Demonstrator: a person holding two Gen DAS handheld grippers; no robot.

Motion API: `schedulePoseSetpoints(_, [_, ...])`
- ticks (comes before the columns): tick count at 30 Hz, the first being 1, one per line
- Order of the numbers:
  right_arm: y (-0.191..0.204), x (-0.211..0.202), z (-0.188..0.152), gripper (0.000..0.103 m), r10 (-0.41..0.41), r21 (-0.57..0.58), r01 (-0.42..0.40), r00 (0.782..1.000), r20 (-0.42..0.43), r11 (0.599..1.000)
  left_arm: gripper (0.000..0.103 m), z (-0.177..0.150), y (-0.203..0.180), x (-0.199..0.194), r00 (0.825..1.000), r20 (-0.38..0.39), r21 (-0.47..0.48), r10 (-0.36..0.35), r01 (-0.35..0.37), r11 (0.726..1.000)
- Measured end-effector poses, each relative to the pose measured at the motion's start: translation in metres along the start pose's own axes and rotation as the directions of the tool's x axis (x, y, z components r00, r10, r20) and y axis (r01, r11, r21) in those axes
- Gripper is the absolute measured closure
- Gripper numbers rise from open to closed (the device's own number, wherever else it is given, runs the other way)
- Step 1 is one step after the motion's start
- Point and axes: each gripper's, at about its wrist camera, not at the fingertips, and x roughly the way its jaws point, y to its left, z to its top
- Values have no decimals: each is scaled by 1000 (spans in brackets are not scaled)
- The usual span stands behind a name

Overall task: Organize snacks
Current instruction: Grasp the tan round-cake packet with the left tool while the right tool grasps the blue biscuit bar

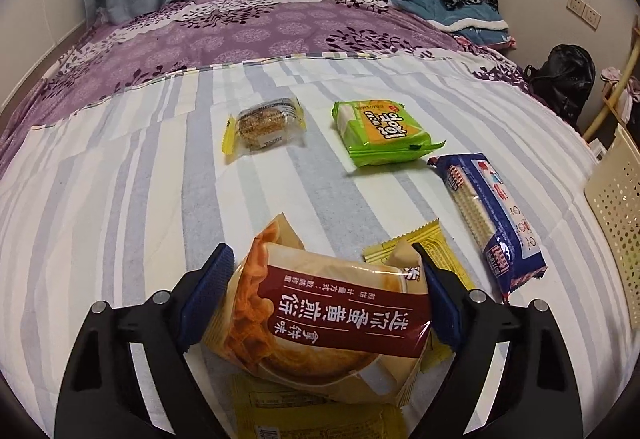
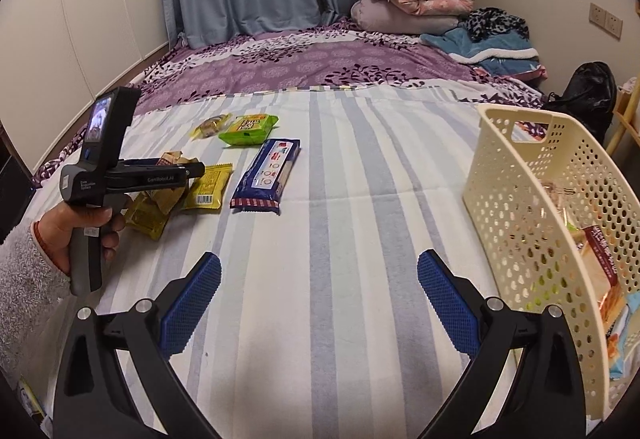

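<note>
My left camera looks steeply down, close over snack packets (image 1: pixel 320 319); my right camera sits farther back. Both share the striped bedspread (image 2: pixel 340 239).

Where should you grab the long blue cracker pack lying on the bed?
Probably around its middle, across the narrow width, coming straight down from above. The blue pack lies flat on the bed, long and slim, so the open right tool should span its long sides easily. The ends are just thin crimped flaps.
</note>
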Motion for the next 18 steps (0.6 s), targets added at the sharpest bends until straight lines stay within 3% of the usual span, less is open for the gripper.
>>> schedulePoseSetpoints(10, [14, 56, 24, 5, 39, 14, -38, 998, -56, 999, 22, -6, 4, -19, 999, 50, -17, 0, 1, 1000])
schedulePoseSetpoints(18, [44, 109, 58, 5, 29, -55, -33, 998, -61, 998, 25, -8, 20, -42, 995, 100, -52, 10, -4, 999])
